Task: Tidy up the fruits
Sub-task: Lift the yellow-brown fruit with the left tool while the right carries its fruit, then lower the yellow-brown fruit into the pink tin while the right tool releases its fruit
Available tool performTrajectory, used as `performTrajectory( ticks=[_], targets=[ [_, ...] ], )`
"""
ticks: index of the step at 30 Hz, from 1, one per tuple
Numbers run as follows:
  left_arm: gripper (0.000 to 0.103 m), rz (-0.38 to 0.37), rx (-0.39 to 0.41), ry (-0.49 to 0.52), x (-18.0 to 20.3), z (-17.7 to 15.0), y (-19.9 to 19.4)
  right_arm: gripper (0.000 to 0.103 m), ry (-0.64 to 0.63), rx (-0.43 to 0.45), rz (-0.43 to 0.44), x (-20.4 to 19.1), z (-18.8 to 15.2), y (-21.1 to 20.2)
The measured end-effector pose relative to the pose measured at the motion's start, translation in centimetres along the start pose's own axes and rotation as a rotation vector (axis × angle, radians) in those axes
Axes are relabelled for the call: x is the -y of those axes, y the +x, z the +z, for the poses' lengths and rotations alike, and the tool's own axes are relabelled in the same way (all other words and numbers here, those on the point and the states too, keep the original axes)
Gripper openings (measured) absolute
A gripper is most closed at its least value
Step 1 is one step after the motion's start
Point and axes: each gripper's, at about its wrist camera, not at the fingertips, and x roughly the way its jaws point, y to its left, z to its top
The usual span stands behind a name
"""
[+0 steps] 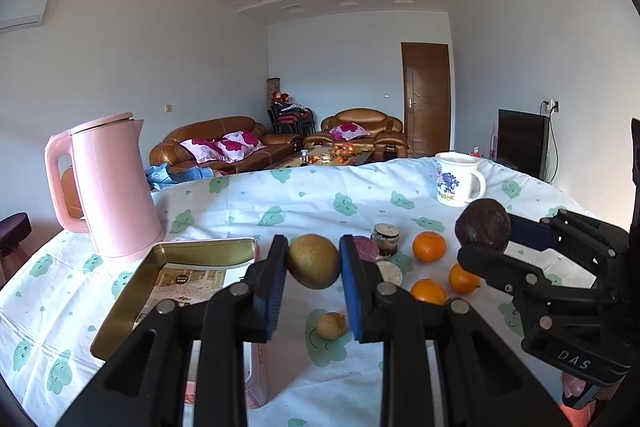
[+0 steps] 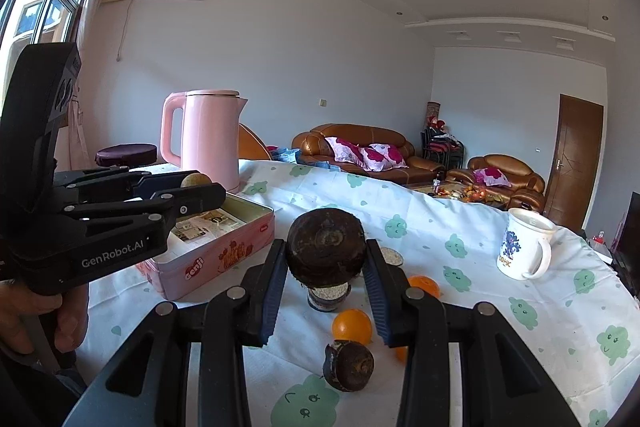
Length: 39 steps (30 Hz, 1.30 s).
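Observation:
My left gripper is shut on a yellow-brown round fruit, held above the table beside the open gold-lined tin box. My right gripper is shut on a dark brown round fruit, held above the cloth; it also shows in the left wrist view. On the cloth lie three oranges, a small yellowish fruit and a second dark brown fruit. In the right wrist view the left gripper hangs over the pink box.
A pink kettle stands at the back left by the box. A white mug stands at the back right. A small jar and round lids sit among the fruits. The tablecloth edge curves away behind them.

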Motion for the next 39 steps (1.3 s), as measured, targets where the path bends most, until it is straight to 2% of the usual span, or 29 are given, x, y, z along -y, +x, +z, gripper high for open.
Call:
performTrajectory(
  ticks=[20, 30, 39],
  targets=[
    [0.028, 0.07, -0.053, -0.073, -4.9, 0.1, 1.3, 0.04, -0.04, -0.029, 0.1, -2.7, 4.0, 4.4],
    [0.028, 0.105, -0.097, -0.118, -8.6, 0.0, 2.3, 0.04, -0.039, -0.072, 0.153, -4.2, 5.6, 8.0],
    [0.028, 0.138, -0.16, -0.149, -11.8, -0.5, 4.1, 0.04, -0.029, -0.135, 0.196, -5.4, 5.7, 11.4]
  ],
)
